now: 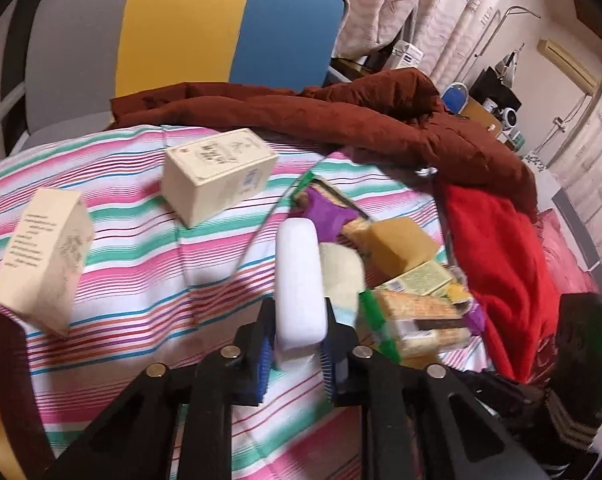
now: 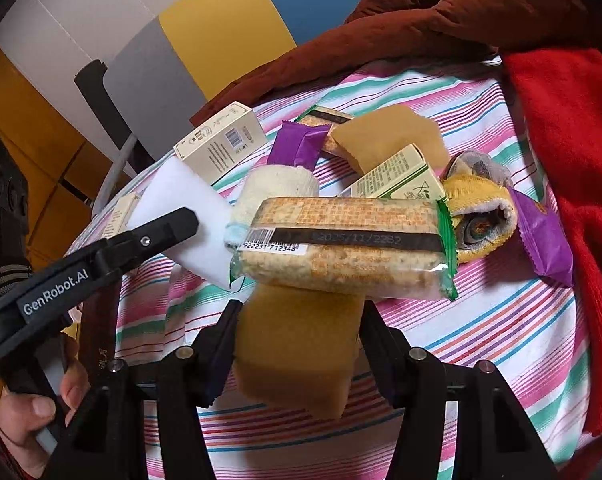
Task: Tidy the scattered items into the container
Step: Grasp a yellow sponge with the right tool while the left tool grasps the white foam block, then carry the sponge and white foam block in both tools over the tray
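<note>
Left wrist view: your left gripper [image 1: 299, 346] has its jaws pinched on a white block [image 1: 299, 280], w/ the blue pads [image 1: 265, 364] pressing both sides of its near end; the block sticks up and away from you. It sits above the striped cloth [image 1: 141, 240] covering the surface. Two cream boxes lie apart on the cloth: one [image 1: 219, 176] mid-frame, another [image 1: 41, 260] near the left edge. Just right of the block is the pile: a cream roll [image 1: 341, 272], purple wrapper [image 1: 329, 214], tan sponge [image 1: 405, 240], pale green box [image 1: 417, 280] and a cracker pack [image 1: 421, 320]. A brown jacket [image 1: 341, 120] and a red cloth [image 1: 501, 260] lie beyond and to the right.

Right wrist view: your right gripper [image 2: 299, 340] has its jaws pinching a tan sponge block [image 2: 297, 344], one finger on each side. The cracker pack [image 2: 341, 244] lies right beyond it, overlapping its far edge. Behind: cream roll [image 2: 277, 188], 2nd sponge [image 2: 385, 136], green box [image 2: 401, 180], a rolled yellow-grey sock [image 2: 481, 216], purple wrappers [image 2: 297, 144]. At left, the other gripper holds the white block [image 2: 181, 200]; a hand [image 2: 33, 412] shows bottom left. Can't tell which thing is the container in either view.
</note>
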The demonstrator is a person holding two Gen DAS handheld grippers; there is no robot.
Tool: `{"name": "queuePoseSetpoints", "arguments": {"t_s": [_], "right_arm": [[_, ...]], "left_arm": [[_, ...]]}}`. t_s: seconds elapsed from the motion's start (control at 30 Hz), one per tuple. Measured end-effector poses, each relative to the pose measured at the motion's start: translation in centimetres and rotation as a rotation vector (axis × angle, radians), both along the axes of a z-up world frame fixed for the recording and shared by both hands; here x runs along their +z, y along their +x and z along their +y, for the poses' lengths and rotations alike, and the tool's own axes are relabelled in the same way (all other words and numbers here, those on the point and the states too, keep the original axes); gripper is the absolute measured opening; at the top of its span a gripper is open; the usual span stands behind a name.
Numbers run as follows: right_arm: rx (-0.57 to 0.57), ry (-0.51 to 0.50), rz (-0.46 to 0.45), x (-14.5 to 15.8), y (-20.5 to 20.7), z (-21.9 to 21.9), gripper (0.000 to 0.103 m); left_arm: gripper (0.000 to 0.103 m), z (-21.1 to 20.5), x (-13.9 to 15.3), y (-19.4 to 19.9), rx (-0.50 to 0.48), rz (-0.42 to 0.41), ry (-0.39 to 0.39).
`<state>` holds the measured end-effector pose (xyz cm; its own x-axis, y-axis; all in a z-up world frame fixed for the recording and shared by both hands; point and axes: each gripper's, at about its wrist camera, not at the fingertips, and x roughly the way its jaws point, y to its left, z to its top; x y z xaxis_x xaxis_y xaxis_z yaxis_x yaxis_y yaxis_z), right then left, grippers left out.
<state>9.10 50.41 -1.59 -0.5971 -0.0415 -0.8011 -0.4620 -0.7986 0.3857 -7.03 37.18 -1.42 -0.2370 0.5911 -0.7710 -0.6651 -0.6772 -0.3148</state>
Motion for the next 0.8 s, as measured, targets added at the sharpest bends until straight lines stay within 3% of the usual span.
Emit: {"name": "queuePoseSetpoints", "arguments": {"t_s": [0.37, 0.63, 0.8], "right_arm": [[0.034, -0.016, 0.0, -0.3, -0.4, -0.7, 0.059], [0.079, -0.23, 0.097, -1.0, -0.4, -1.0, 0.059], [0.131, -0.212, 0.139, -0.1, -0.7, -2.3, 0.059]], "left_arm": [[0.018, -6.5, -1.8, 2.3, 0.063, -0.088, 0.085], [0.018, -9.6, -1.8, 4.8, 0.068, -0.068, 0.103], [0.018, -11.6, -1.2, 5.5, 0.08, -0.072, 0.133]]}}
